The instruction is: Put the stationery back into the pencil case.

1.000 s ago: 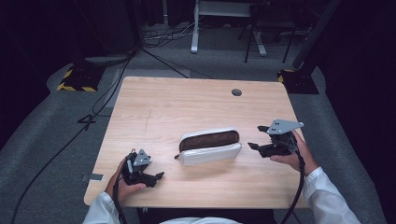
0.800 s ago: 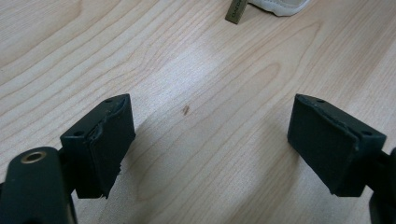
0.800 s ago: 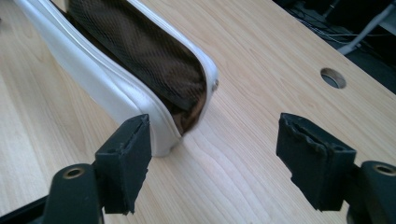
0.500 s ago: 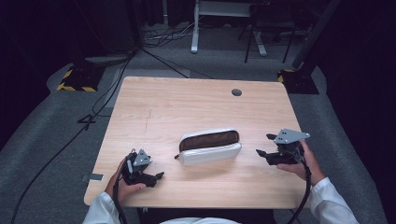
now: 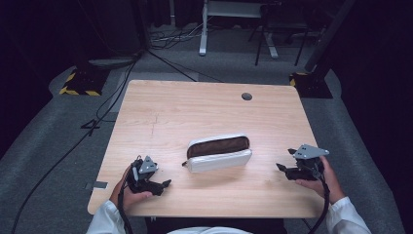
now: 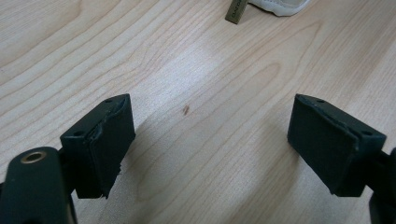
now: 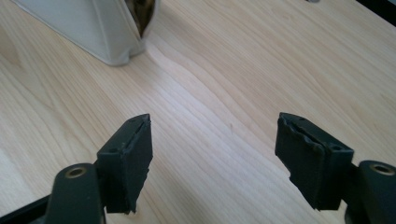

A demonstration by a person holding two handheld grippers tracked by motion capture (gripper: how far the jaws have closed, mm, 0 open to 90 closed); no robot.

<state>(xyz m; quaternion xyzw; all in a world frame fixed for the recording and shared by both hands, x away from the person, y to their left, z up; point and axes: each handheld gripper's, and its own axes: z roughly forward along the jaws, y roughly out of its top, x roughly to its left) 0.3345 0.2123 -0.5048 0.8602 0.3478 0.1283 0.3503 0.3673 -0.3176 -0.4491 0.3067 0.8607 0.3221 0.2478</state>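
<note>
Now right gripper (image 5: 286, 159) is sitting lower, nearer the table's (image 5: 204, 109) right front corner, jaws spread, empty; left gripper (image 5: 164, 187) unmoved, released; pouch (image 5: 220, 152) untouched mid-table.

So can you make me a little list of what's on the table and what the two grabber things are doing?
table: light wooden top with a small round hole near its far edge
pouch: white pouch lying mid-table, unzipped, brown inside
zip pull: brass-coloured tab at the pouch's left end
left gripper: low over the near left of the table, jaws open, holding nothing
right gripper: right of the pouch, jaws open, holding nothing
touching the pouch: neither gripper
</note>
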